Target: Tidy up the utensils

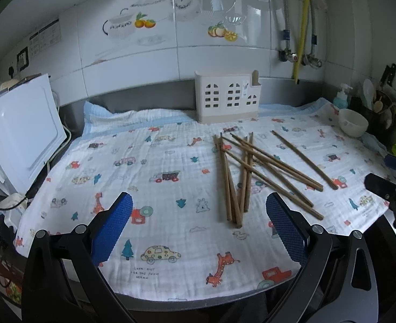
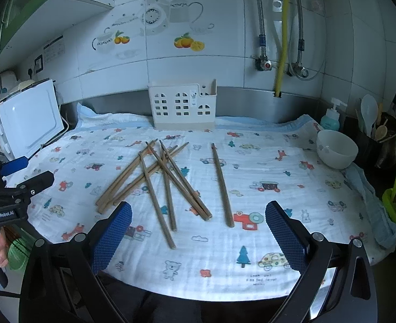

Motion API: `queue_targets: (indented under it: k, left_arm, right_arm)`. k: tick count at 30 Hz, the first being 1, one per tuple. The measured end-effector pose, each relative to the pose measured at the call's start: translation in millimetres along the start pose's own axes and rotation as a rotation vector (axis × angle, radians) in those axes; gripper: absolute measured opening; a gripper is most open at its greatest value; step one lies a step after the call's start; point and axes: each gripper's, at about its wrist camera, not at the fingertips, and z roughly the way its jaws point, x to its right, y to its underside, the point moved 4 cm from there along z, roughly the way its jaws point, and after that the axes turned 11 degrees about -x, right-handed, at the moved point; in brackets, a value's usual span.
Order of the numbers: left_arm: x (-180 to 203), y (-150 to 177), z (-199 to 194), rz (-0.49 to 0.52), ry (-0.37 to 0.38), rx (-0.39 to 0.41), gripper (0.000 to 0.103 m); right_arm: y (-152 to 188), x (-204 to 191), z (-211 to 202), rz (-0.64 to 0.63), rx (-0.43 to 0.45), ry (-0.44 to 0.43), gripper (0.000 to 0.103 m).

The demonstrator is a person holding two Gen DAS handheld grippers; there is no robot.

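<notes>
White appliance [image 1: 23,132]: far left, beside the cloth edge.
Left gripper [image 1: 199,223]: fingers spread wide, nothing between them, held above the near edge of the printed cloth [image 1: 154,188]; the chopstick pile lies just right of its centre line.
Utensil holder [image 1: 226,99]: white, house-shaped with window cut-outs, upright at the far edge against the steel backsplash.
Chopsticks [image 2: 163,177]: brown, crossed in a loose pile mid-cloth, near side of the holder.
Single chopstick [image 2: 222,185]: lies apart, just right of the pile.
Right gripper [image 2: 198,231]: fingers spread wide, empty, above the near ends of the chopsticks.
White bowl [image 2: 336,148]: far right on the cloth.
Soap bottle [image 2: 331,117]: behind the bowl.
</notes>
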Motion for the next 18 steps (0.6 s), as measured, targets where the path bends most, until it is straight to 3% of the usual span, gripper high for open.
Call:
queue_targets:
  k: [4,8,12,18]
  left_arm:
    - [2,4,13,0.027,-0.031,-0.014,0.098]
    - [4,4,23,0.022,0.009,-0.038,0.098]
    - [5,2,31,0.012,0.032,-0.057,0.098]
    - [5,2,46,-0.012,0.054,-0.083,0.095]
  right_arm:
    - [3,8,11,-0.008,-0.025,0.013,0.095]
    - [7,17,23,0.002,-0.051,0.025,0.095]
    - [8,26,35,0.024,-0.082,0.006,0.082]
    - [7,32,53,0.038,-0.119,-0.001,0.073]
